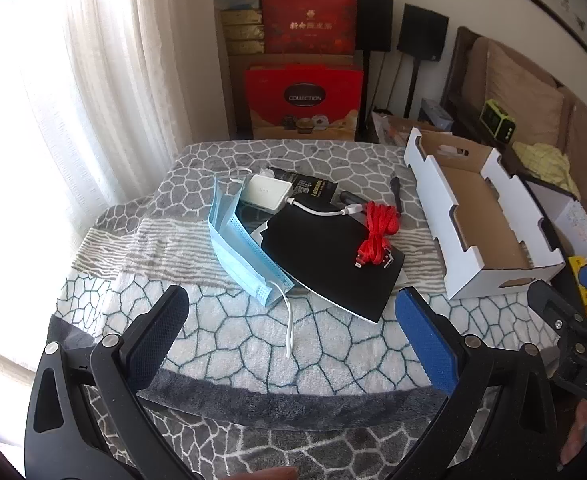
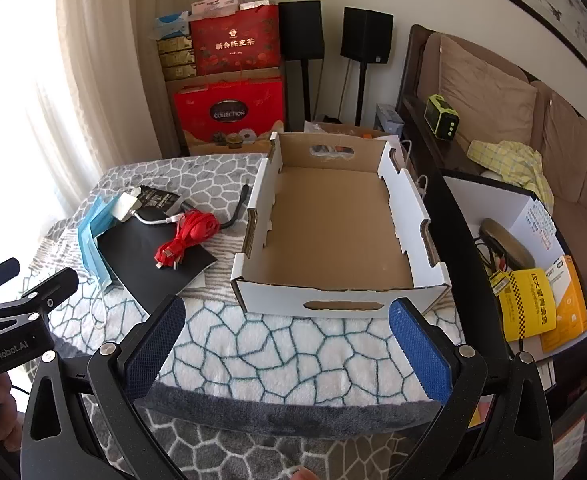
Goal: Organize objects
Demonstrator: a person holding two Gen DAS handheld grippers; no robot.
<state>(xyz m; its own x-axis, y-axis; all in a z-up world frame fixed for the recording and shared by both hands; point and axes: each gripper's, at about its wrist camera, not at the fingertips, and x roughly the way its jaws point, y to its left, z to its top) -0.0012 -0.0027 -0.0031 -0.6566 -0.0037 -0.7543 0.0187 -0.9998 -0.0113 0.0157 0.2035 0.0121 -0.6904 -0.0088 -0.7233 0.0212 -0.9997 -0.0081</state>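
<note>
— Fleecy cover [image 1: 253, 344] with a cracked-stone pattern lies over the table. What's nearest on it?

— Both claws hover over the near edge, released and holding nothing: the left gripper [image 1: 289, 322] with jaws spread wide, the right gripper [image 2: 287, 326] the same.

— And the things to sort?

— One pile, left of one cardboard tray [image 2: 433, 280]. One blue face mask [image 1: 239, 254] lies along the left edge of one flat black sheet [image 1: 321, 256]. One coiled red cable [image 1: 377, 232] rests on the sheet's right part. Behind, one white charger [image 1: 267, 192] with a white lead [image 1: 321, 210], on a black printed packet [image 1: 313, 188]. Beyond the red coil, a dark item, too unclear to name.

— The tray?

— White outside, brown inside, notched walls, a handle slot at each end, nothing in it. It's just beside the pile.

— Farther back?

— Two red gift boxes [image 2: 229, 108] and two black speakers [image 2: 367, 32] by the wall.
</note>
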